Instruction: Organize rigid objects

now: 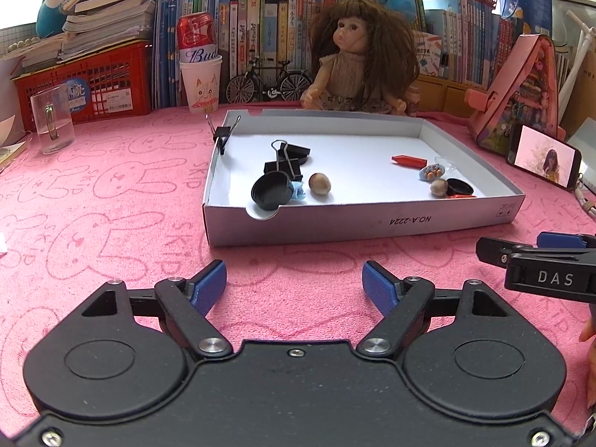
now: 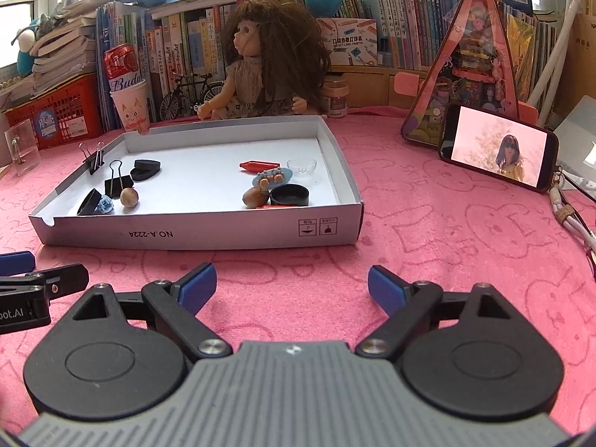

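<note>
1. Left wrist view, setting: pink rabbit-print cloth (image 1: pixel 111 171) covers the work surface, with packed bookshelves and a doll (image 1: pixel 354 56) behind it.
2. Left wrist view, task items: note the white tray (image 1: pixel 357 219) straight ahead of you. It holds two groups. At its near left corner lie a black cap (image 1: pixel 271 190), a binder clip (image 1: pixel 285 162) and a nut (image 1: pixel 319 184). At its near right lie a red crayon (image 1: pixel 409 160), a second nut (image 1: pixel 438 187) and a second black cap (image 1: pixel 459 187).
3. Left wrist view, jaws: the left gripper (image 1: pixel 294 285) stands wide and empty, short of the tray's near wall. The left group lies almost directly ahead of it.
4. Right wrist view, setting: a phone (image 2: pixel 497 147) leans against a pink case to the right of the tray.
5. Right wrist view, jaws: the right gripper (image 2: pixel 292 285) is also wide and empty, apart from the tray.
6. Right wrist view, relation: the right group sits just ahead, near the tray's right corner. The crayon's long axis runs crosswise to you. Judge the right hand nearer to this group and the left hand nearer to the other.
</note>
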`<act>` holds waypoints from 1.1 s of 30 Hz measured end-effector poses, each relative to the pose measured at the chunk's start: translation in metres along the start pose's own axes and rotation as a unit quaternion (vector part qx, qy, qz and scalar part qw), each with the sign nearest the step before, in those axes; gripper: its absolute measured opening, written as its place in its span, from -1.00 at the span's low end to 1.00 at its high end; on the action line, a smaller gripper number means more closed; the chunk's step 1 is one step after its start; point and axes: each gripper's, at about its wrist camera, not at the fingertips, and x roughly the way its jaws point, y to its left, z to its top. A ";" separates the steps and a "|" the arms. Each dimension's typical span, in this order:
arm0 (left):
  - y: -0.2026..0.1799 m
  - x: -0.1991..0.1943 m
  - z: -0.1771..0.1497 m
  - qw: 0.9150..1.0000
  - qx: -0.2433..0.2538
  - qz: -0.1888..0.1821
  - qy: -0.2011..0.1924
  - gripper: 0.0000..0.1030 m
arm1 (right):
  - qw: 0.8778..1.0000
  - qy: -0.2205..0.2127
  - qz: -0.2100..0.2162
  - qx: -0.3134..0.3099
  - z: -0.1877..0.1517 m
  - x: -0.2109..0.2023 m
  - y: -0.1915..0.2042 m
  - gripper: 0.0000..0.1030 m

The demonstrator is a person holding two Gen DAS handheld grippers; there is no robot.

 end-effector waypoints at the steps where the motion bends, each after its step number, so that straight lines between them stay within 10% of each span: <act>1: 0.000 0.000 0.000 1.000 0.001 0.002 -0.002 0.55 | 1.000 0.002 -0.002 0.001 0.000 0.000 0.000 0.82; 33: -0.004 0.010 0.000 0.999 0.002 0.033 0.008 0.99 | 0.999 0.030 -0.008 -0.023 0.000 0.008 0.007 1.00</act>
